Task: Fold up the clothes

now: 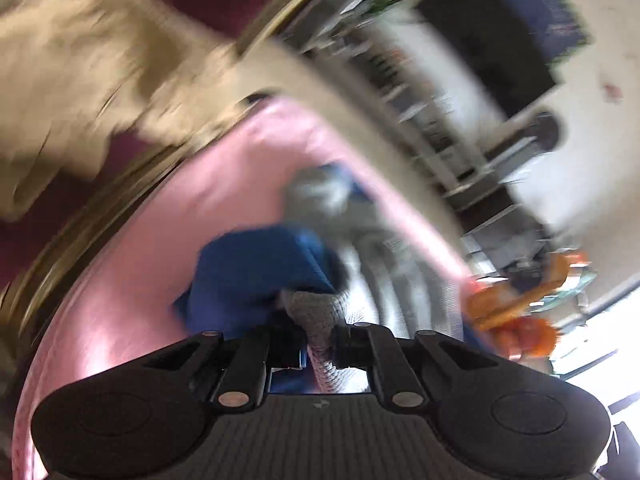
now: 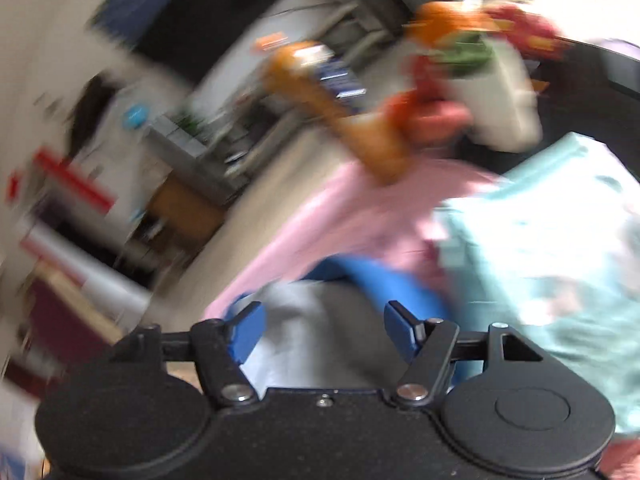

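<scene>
Both views are motion-blurred. In the left wrist view my left gripper (image 1: 318, 340) is shut on a fold of grey knit cloth (image 1: 316, 312) that runs up from between its jaws. The grey garment (image 1: 372, 256) has a blue part (image 1: 260, 272) and lies on a pink sheet (image 1: 160, 272). In the right wrist view my right gripper (image 2: 324, 330) is open, its blue pads (image 2: 250, 332) spread wide over the grey garment (image 2: 320, 328) with its blue part (image 2: 384, 280), holding nothing. The pink sheet (image 2: 340, 216) lies beyond.
A beige cloth (image 1: 72, 80) lies on dark red ground with a brass rail (image 1: 80, 224) beside it. A pale teal patterned cloth (image 2: 560, 248) lies right of the grey garment. A giraffe toy (image 2: 344, 120), flowers in a white pot (image 2: 480, 64) and shelving (image 1: 420, 100) stand behind.
</scene>
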A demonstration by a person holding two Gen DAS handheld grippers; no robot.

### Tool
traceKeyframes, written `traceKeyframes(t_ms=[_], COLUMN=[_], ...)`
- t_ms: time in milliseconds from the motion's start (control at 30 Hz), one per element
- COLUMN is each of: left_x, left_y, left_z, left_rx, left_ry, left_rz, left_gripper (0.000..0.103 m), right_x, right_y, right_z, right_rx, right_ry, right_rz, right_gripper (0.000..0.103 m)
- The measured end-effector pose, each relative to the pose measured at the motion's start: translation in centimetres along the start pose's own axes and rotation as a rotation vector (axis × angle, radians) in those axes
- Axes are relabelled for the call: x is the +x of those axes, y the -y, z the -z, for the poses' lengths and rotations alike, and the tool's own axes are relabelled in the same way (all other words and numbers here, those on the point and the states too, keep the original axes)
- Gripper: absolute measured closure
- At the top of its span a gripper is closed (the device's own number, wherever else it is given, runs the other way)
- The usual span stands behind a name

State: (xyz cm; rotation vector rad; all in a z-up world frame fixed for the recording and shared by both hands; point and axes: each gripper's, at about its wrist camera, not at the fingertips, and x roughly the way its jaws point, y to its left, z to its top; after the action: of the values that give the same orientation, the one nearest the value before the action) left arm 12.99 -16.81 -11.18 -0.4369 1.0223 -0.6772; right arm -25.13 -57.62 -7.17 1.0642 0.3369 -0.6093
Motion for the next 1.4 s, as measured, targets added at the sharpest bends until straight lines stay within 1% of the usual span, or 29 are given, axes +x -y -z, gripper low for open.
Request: traceKeyframes(t_ms=[33,67,100,133,167,200,233,300,433,533,567,667,767,800,833,933,967,1000,1067,1100,1133,1233,1267,1333,1400], left_x=[0.1,0.1,0.1,0.3,0.4,0.6,0.8,0.9,1.2,1.2,1.3,1.5,1.9,2.0,2.2,2.9,3.2,3.4,3.4,3.4,3.4,1.9,0.6,-2.5,-6.8], left_y=[0.5,1.1,1.7,2.1,2.3,2.6,2.7,2.6,2.0,2.1,2.0,2.0,1.8,1.7,1.7,1.6,1.6,1.6,1.9,2.1,2.3,4.2,5.2,7.3,9.2], left_z=[0.1,0.2,0.2,0.4,0.6,0.8,1.0,1.0,1.2,1.4,1.4,1.4,1.3,1.3,1.3,1.4,1.5,1.6,1.5,1.4,1.4,-0.4,-1.3,-3.2,-5.0], left_rx=[0.038,0.083,0.128,0.155,0.179,0.203,0.210,0.216,0.209,0.205,0.206,0.208,0.198,0.194,0.191,0.186,0.190,0.195,0.205,0.210,0.215,0.168,0.149,0.115,0.122], left_ry=[0.016,0.036,0.056,0.059,0.060,0.060,0.056,0.053,0.048,0.045,0.043,0.033,0.018,0.013,0.006,-0.018,-0.024,-0.029,-0.024,-0.020,-0.017,0.022,0.047,0.101,0.181], left_rz=[-0.018,-0.037,-0.056,-0.069,-0.081,-0.093,-0.097,-0.103,-0.094,-0.091,-0.091,-0.097,-0.106,-0.110,-0.112,-0.120,-0.123,-0.127,-0.092,-0.073,-0.053,0.017,0.047,0.115,0.180], left_gripper=[0.095,0.095,0.094,0.094,0.094,0.094,0.094,0.094,0.094,0.094,0.094,0.094,0.094,0.094,0.094,0.094,0.094,0.094,0.095,0.095,0.095,0.096,0.096,0.096,0.096], right_x=[0.4,1.1,1.7,2.4,3.2,3.9,4.3,4.8,5.3,5.9,6.0,6.4,7.0,7.3,7.5,8.2,8.4,8.6,8.4,8.0,7.7,6.4,5.9,3.4,-1.0], right_y=[1.5,2.5,3.6,4.4,4.6,4.6,4.4,4.0,3.9,4.2,4.5,5.4,5.4,5.4,5.4,5.4,5.4,5.3,4.2,3.6,3.0,-0.1,-1.3,-4.9,-8.5], right_z=[0.3,0.6,1.0,1.3,1.6,1.8,2.0,2.3,3.9,5.2,5.7,6.2,6.5,6.5,6.6,6.9,6.9,7.0,7.1,7.2,7.1,5.5,4.9,2.5,0.0], right_rx=[0.036,0.057,0.078,0.096,0.099,0.098,0.082,0.053,0.045,0.084,0.110,0.217,0.195,0.187,0.179,0.157,0.149,0.136,0.066,0.053,0.052,0.061,0.060,0.025,-0.013], right_ry=[0.000,-0.019,-0.039,-0.062,-0.099,-0.133,-0.155,-0.184,-0.262,-0.323,-0.330,-0.274,-0.250,-0.242,-0.234,-0.210,-0.202,-0.195,-0.199,-0.193,-0.185,-0.158,-0.144,-0.071,0.018], right_rz=[0.008,0.014,0.019,0.030,0.064,0.092,0.097,0.113,0.201,0.195,0.195,0.165,0.195,0.205,0.215,0.245,0.255,0.257,0.194,0.141,0.093,0.027,0.006,-0.037,-0.121], right_gripper=[0.045,0.049,0.057,0.062,0.063,0.064,0.064,0.063,0.062,0.061,0.061,0.061,0.063,0.066,0.073,0.083,0.084,0.086,0.089,0.089,0.090,0.090,0.090,0.091,0.091])
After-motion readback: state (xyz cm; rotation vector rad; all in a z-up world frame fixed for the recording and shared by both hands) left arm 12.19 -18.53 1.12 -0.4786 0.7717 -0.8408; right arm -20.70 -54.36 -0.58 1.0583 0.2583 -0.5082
